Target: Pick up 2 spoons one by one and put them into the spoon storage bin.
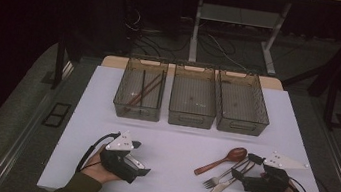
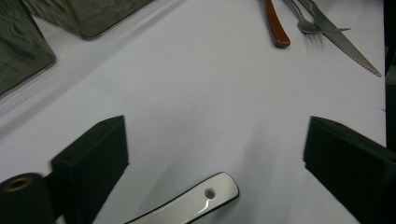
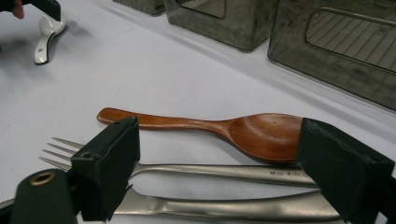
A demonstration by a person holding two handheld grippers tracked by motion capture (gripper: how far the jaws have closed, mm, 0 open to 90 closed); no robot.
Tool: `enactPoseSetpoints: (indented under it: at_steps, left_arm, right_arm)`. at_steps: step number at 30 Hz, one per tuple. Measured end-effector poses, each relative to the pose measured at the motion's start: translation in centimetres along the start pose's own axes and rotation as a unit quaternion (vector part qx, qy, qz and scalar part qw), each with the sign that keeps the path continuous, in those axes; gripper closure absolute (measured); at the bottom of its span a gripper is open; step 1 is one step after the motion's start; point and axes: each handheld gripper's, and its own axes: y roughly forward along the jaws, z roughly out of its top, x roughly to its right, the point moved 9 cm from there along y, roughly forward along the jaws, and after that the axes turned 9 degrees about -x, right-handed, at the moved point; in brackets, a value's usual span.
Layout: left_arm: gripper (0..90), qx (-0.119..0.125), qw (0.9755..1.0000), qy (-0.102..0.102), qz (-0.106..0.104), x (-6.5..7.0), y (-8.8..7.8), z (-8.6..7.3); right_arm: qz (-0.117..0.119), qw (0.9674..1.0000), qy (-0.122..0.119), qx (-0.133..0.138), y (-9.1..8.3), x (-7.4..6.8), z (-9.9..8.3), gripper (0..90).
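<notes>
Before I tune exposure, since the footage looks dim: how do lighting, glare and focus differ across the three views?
High view: dark surroundings, evenly lit white table, soft focus. Left gripper view: glare on the white spoon handle, near black pads blurred. Right gripper view: wooden spoon sharp, with sheen on the fork; bins behind softer.

I am sitting at the table. Three bins are standing in a row at the far side: the left bin, the middle bin and the right bin. Chopsticks are lying in the left bin. My left gripper is resting near the front left, and a small spoon is lying between its jaws. My right gripper is resting near the front right. The wooden spoon, the fork and the knife are lying side by side there, with their handles between my right jaws.
</notes>
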Motion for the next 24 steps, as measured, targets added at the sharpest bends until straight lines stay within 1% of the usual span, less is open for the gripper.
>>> enactPoseSetpoints:
  at_steps: [2,3,4,6,7,9,10,12,13,16,19,21,24]
  left_arm:
    - [18.2,0.001,1.0,0.002,0.001,-0.2,-0.5,0.0]
    - [22.7,0.002,1.0,0.0,-0.002,-0.3,-0.8,-0.1]
    - [28.7,0.0,1.0,0.001,-0.001,-0.5,-1.1,-0.2]
    - [37.9,0.001,1.0,-0.005,-0.002,-0.7,-1.4,-0.5]
    - [43.3,-0.005,1.0,-0.001,0.0,-0.9,-1.6,-0.7]
    - [51.7,-0.015,0.9999,-0.003,0.005,-1.3,-1.8,-1.1]
    - [56.8,-0.021,0.9998,0.0,0.007,-1.5,-1.9,-1.3]
    - [65.5,-0.028,0.9995,-0.004,0.01,-1.8,-2.1,-1.6]
    - [69.3,-0.031,0.9995,-0.005,0.009,-1.9,-2.1,-1.7]
    - [81.5,-0.042,0.999,-0.011,-0.005,-1.9,-2.2,-2.2]
    - [89.1,-0.056,0.9982,-0.012,-0.018,-1.7,-1.9,-2.6]
    - [89.4,-0.066,0.9974,-0.009,-0.029,-1.5,-1.6,-2.8]
    - [89.5,-0.077,0.9962,-0.004,-0.039,-1.1,-1.3,-3.0]
  right_arm:
    - [-0.001,1.0,0.0,0.0,0.0,0.0,0.1,14.0]
    - [-0.001,1.0,0.0,0.0,0.1,0.0,0.1,14.0]
    - [-0.001,1.0,-0.002,0.0,0.1,-0.1,0.1,14.0]
    - [-0.001,1.0,-0.003,-0.001,0.1,-0.2,0.1,14.0]
    - [-0.001,1.0,-0.003,-0.002,0.1,-0.2,0.1,14.0]
    - [-0.001,1.0,-0.003,0.0,0.1,-0.2,0.2,14.0]
    - [-0.001,1.0,-0.005,-0.001,0.1,-0.2,0.2,14.0]
    - [0.0,1.0,-0.003,0.0,0.0,-0.2,0.2,14.0]
    - [0.001,1.0,-0.002,0.001,0.0,-0.2,0.2,14.0]
    - [0.0,1.0,-0.004,-0.001,0.1,-0.2,0.2,14.0]
    - [0.0,1.0,-0.007,-0.001,0.1,-0.3,0.2,14.0]
    - [0.0,1.0,-0.008,-0.003,0.2,-0.3,0.2,14.0]
    - [-0.002,1.0,-0.006,-0.006,0.2,-0.2,0.1,14.0]
